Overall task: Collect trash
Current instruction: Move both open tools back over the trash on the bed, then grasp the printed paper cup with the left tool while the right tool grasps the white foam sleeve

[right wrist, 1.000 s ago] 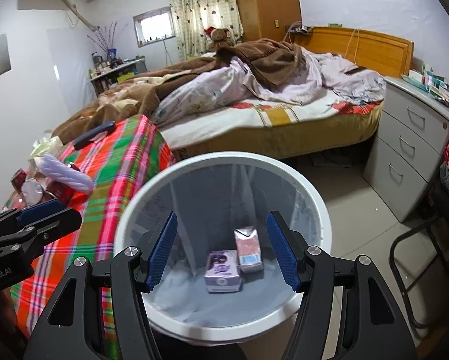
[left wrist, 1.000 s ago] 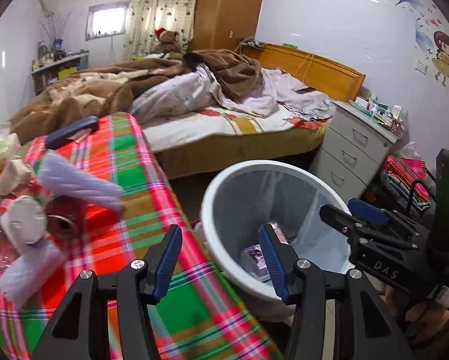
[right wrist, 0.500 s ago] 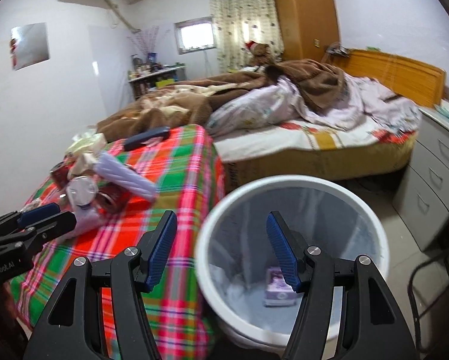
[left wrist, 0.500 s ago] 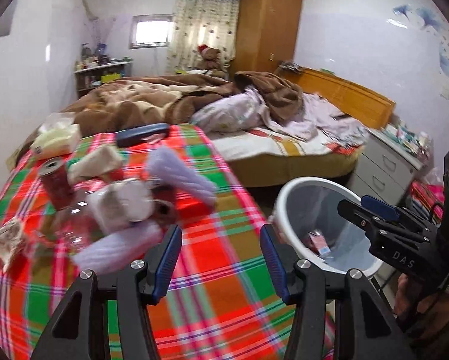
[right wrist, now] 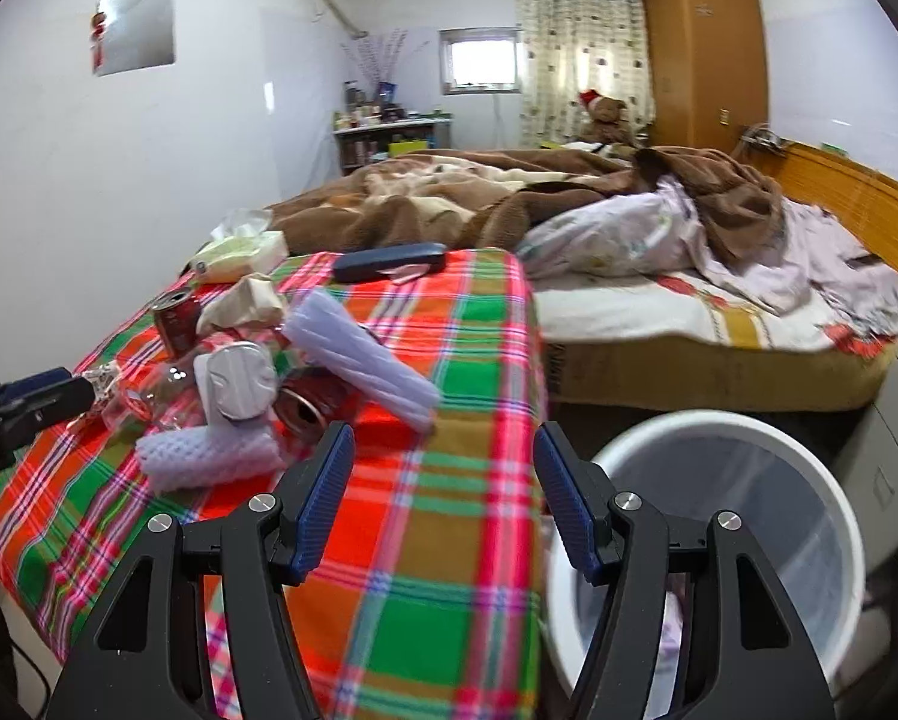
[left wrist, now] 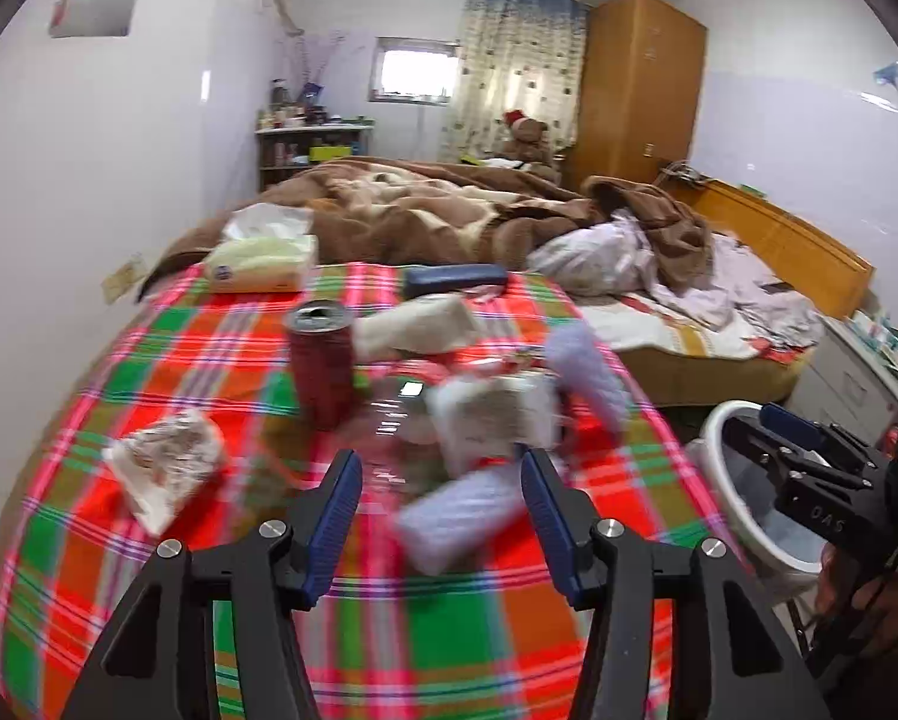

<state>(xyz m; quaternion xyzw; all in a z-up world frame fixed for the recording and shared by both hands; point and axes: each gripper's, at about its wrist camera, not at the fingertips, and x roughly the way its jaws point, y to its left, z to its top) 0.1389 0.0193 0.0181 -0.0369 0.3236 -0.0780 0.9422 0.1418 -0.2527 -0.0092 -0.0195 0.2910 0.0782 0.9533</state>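
both wrist views face the littered table (left wrist: pixel 149 540) (right wrist: pixel 449 540); right also sees bin (right wrist: pixel 718 426).

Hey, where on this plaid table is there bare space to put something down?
The plaid tablecloth is bare along its near end, in front of the white foam sleeve, and down the edge beside the white bin. It is crowded around the upright red can and the long foam sleeve.

Cans (right wrist: pixel 176 317), foam sleeves (right wrist: pixel 359 354) and wrappers (left wrist: pixel 167 468) lie heaped on the plaid table (right wrist: pixel 449 540); white bin (right wrist: pixel 748 468) beside it.
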